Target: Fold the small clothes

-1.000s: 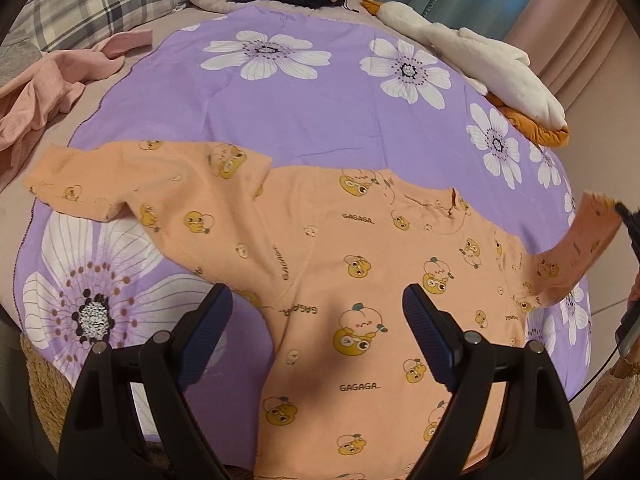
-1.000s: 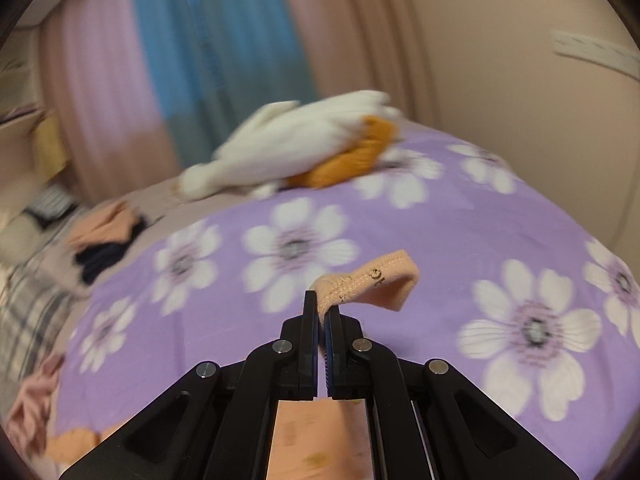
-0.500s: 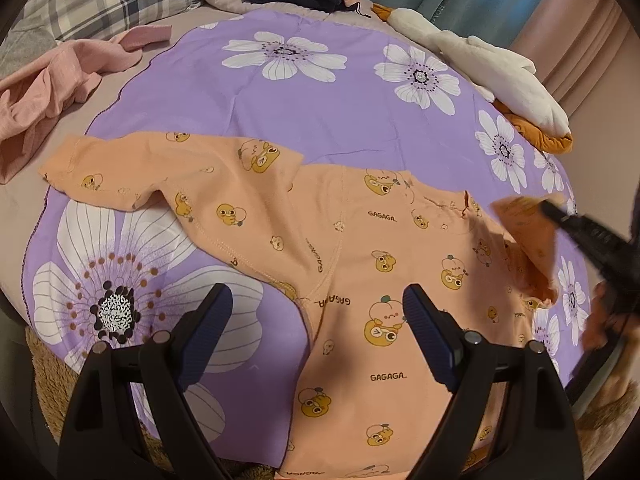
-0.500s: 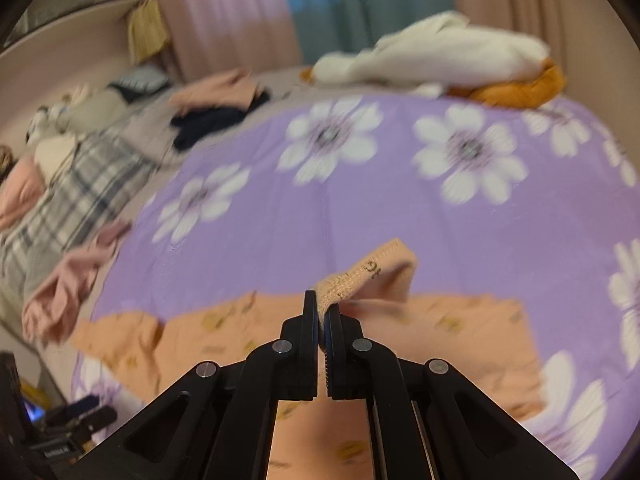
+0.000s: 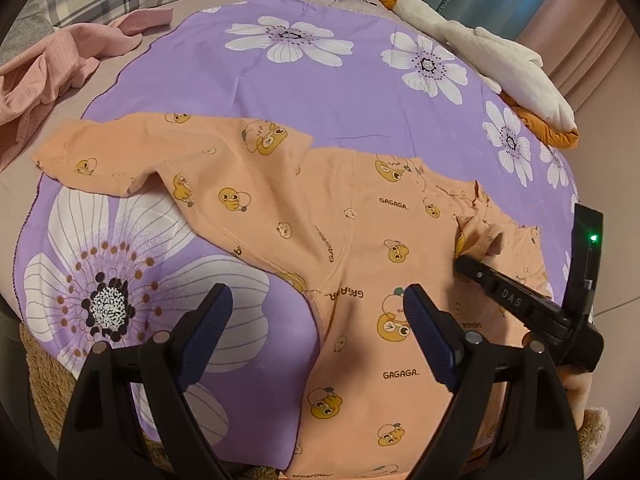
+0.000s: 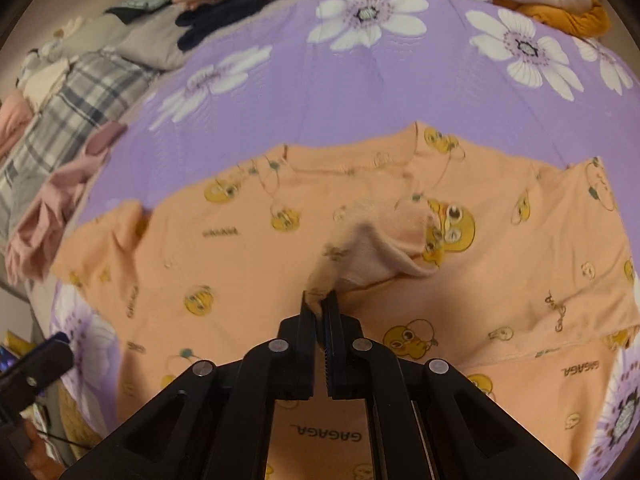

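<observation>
Purple floral sheet [image 5: 328,92] is spread over the bed, and the orange shirt [image 5: 360,248] is laid flat across it, one sleeve stretched out to the left. Over at the right sleeve [image 6: 384,248], the cuff is pinched in the right gripper [image 6: 318,308], its jaws closed on the fabric, and the sleeve is draped inward over the chest. The left gripper [image 5: 320,320] is held wide open above the side seam, gripping nothing. For the fold to come out well, the cuff is best carried across until the crease runs straight from shoulder to hem, then lowered flat before the pinch is let go; a bunched ridge of cloth under the cuff would likely need pressing down, and the open gripper seems well placed to pin the body while that is done. Soft, thin knit is what is being handled here, limp and quick to wrinkle, with stitched seams and a print of yellow cartoon ducks. A pink garment [image 5: 60,60] is crumpled at the sheet's left edge, and a white plush [image 5: 500,52] is lying along the far corner.
</observation>
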